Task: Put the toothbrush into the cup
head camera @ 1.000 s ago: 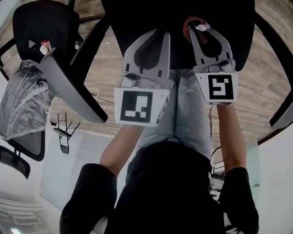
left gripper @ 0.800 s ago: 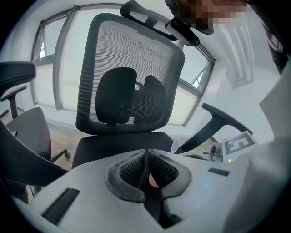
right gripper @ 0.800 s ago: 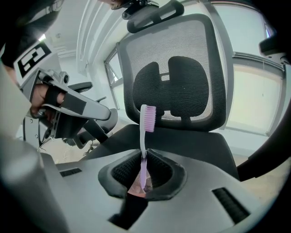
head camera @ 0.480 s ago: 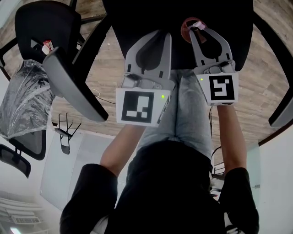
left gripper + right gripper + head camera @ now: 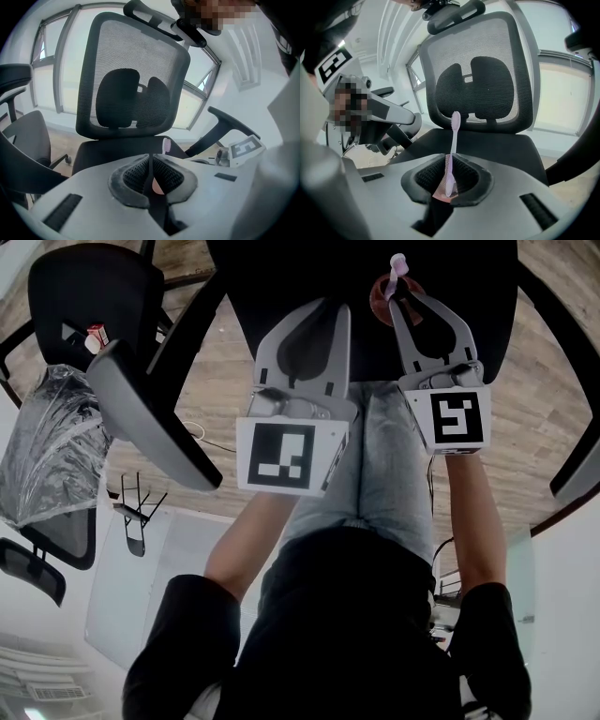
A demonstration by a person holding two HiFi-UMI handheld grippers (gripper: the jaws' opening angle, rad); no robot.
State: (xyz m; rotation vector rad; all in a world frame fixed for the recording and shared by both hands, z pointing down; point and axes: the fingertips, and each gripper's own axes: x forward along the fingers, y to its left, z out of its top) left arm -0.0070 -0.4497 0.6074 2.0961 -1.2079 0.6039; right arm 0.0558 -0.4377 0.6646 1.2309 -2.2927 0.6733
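Note:
My right gripper (image 5: 401, 294) is shut on the handle of a pale pink toothbrush (image 5: 397, 266). In the right gripper view the toothbrush (image 5: 453, 136) stands almost upright between the jaws of the right gripper (image 5: 450, 158), bristle head up. A reddish-brown cup (image 5: 379, 302) sits on the black chair seat (image 5: 281, 268) right under those jaws, and the cup (image 5: 439, 193) is mostly hidden by them. My left gripper (image 5: 330, 311) hovers beside it, shut and holding nothing. In the left gripper view, the toothbrush head (image 5: 167, 144) pokes up just past the left gripper (image 5: 150, 158).
An office chair with a mesh back (image 5: 487, 70) faces me, and its armrest (image 5: 225, 126) juts out at the right. A second black chair (image 5: 103, 324) and a plastic-wrapped one (image 5: 47, 446) stand on the wooden floor (image 5: 216, 390) to my left.
The toothbrush has swung up from lying across the cup's mouth to standing nearly upright in the right gripper. Both grippers have barely shifted.

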